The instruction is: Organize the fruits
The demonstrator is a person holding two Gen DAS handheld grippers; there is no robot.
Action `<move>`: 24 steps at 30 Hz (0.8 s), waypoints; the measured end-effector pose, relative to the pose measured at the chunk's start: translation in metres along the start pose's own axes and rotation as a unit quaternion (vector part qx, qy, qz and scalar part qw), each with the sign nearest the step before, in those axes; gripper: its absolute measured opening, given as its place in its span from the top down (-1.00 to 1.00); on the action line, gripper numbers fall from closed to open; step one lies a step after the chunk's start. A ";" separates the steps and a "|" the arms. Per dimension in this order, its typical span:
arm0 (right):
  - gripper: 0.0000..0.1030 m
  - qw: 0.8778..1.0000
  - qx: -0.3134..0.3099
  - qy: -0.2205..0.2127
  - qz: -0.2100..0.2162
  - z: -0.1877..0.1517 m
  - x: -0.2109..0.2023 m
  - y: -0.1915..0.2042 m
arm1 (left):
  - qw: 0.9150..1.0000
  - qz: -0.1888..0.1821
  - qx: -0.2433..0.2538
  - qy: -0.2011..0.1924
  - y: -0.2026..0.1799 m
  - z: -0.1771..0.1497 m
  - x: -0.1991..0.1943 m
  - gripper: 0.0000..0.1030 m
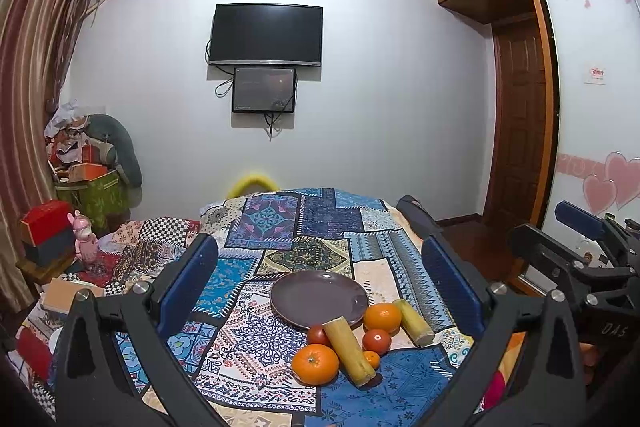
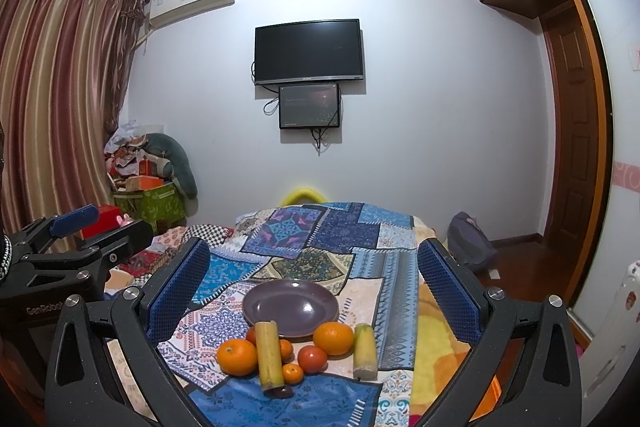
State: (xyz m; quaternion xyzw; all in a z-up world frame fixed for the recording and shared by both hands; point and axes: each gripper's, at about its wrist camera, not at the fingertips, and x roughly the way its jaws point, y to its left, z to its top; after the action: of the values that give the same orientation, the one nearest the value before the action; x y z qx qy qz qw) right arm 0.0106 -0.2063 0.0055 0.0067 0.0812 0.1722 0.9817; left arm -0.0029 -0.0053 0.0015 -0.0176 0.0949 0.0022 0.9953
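Purple plate (image 1: 319, 297) on patchwork bedspread (image 1: 276, 227), oranges (image 1: 315, 363) and sugarcane pieces (image 1: 349, 351) beside it, left gripper (image 1: 320, 291) and right gripper (image 2: 314, 289) fingers apart, empty

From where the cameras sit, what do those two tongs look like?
Both the left tongs and the right tongs have matte black plastic frames with silver screws and two flat fingers faced with blue textured pads. White lettering marks the bodies.

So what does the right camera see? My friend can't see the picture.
An empty purple plate sits on a patchwork cloth, with oranges, tomatoes and two yellow-green stalks just in front. The open right gripper frames them; a TV hangs behind.
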 end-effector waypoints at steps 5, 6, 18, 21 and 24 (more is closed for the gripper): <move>-1.00 1.000 0.005 0.004 0.002 -0.002 0.002 -0.001 | 1.000 0.000 0.000 0.003 0.000 -0.001 0.002 -1.00; -1.00 1.000 0.006 0.006 0.003 -0.002 0.003 -0.002 | 1.000 0.000 0.000 0.004 0.000 -0.001 0.002 -1.00; -0.47 0.996 0.038 0.084 0.013 -0.027 0.036 -0.021 | 0.997 0.005 -0.008 0.071 0.009 -0.021 0.039 -0.56; -0.23 0.991 0.050 0.120 0.018 -0.039 0.049 -0.029 | 0.994 0.003 -0.015 0.108 0.014 -0.033 0.055 -0.40; -0.01 0.986 0.059 0.151 0.025 -0.050 0.059 -0.033 | 0.990 0.003 -0.019 0.141 0.019 -0.046 0.071 -0.36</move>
State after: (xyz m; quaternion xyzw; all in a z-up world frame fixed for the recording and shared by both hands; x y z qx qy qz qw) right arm 0.0683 -0.2180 -0.0543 0.0406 0.2384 0.1905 0.9514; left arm 0.0579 0.0117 -0.0574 -0.0362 0.2339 0.0041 0.9716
